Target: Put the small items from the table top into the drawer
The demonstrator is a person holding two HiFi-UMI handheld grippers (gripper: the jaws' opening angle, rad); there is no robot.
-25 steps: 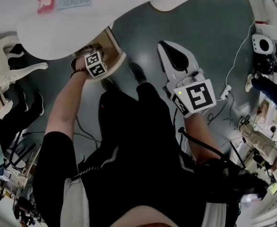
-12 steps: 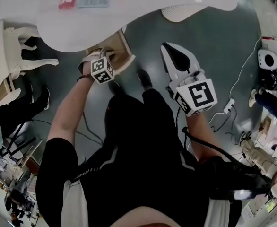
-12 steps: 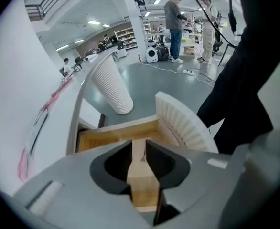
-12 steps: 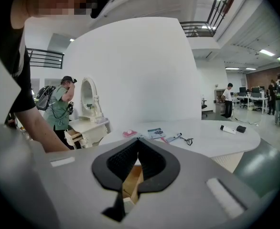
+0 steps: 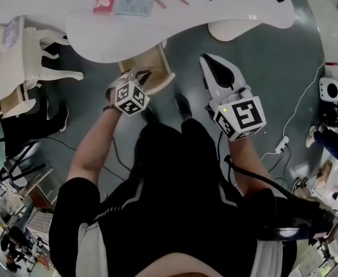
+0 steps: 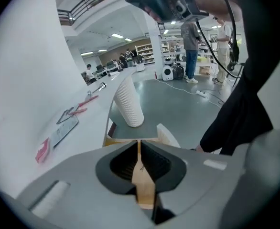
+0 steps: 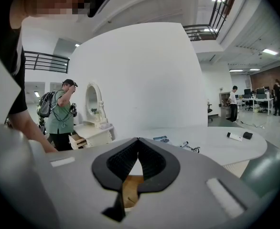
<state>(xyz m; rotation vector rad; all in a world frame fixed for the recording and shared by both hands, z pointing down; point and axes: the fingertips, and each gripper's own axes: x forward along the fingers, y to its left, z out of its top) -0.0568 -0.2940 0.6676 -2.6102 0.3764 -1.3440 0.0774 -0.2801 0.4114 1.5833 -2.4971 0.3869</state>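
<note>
Jaws: left gripper (image 6: 139,149) pinches drawer (image 5: 156,61) wall, right gripper (image 7: 137,144) closed, empty. Risk: thin pinch slips, drawer skews.

The drawer (image 5: 157,59) juts out under the table (image 5: 226,7), with small items (image 5: 133,4) lying on top behind it.

Floor (image 5: 273,68): grey, right half of the head view.
Dressing table (image 5: 30,53): white, upper left.
Power strip (image 5: 282,143): white, right of centre.

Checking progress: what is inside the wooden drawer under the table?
Only bare wood shows inside the drawer; the table and left gripper cover the rest.
</note>
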